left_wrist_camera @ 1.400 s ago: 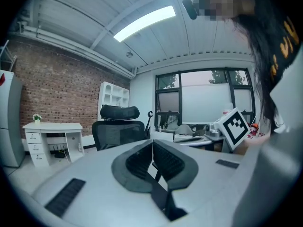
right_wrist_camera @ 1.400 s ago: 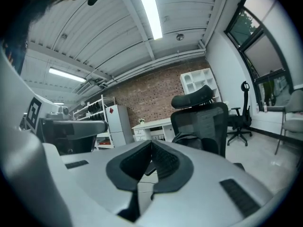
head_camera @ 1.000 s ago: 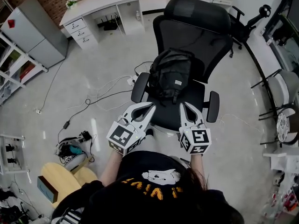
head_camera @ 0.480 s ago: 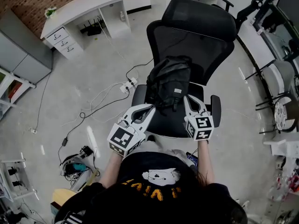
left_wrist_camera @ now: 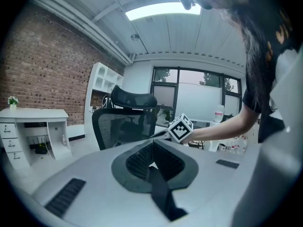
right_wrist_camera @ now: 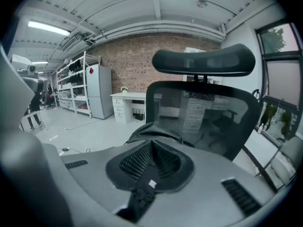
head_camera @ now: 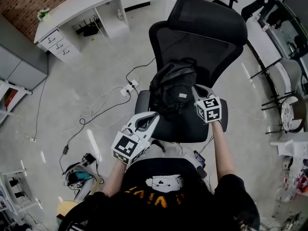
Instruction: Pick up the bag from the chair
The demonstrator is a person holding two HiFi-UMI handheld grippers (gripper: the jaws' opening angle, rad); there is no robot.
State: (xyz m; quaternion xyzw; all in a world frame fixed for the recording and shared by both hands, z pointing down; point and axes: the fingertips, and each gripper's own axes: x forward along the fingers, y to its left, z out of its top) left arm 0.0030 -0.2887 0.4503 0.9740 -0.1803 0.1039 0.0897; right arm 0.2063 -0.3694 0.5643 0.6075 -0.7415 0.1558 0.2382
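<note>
A black backpack stands on the seat of a black mesh office chair, leaning on the backrest. My right gripper is shut and empty, its tips beside the bag's right side near the top. In the right gripper view the bag's top shows just beyond the shut right gripper, with the chair's backrest behind. My left gripper is shut with nothing in it and hovers at the seat's front left, short of the bag. In the left gripper view the left gripper faces the chair and the right gripper's marker cube.
A white desk with drawers stands at the far left. Cables and a power strip lie on the floor left of the chair. More chairs stand at the right. Loose items sit on the floor at my left.
My right gripper has moved forward from the seat's front edge to the bag's right side. The left gripper edged forward a little. The chair sits closer in the head view.
</note>
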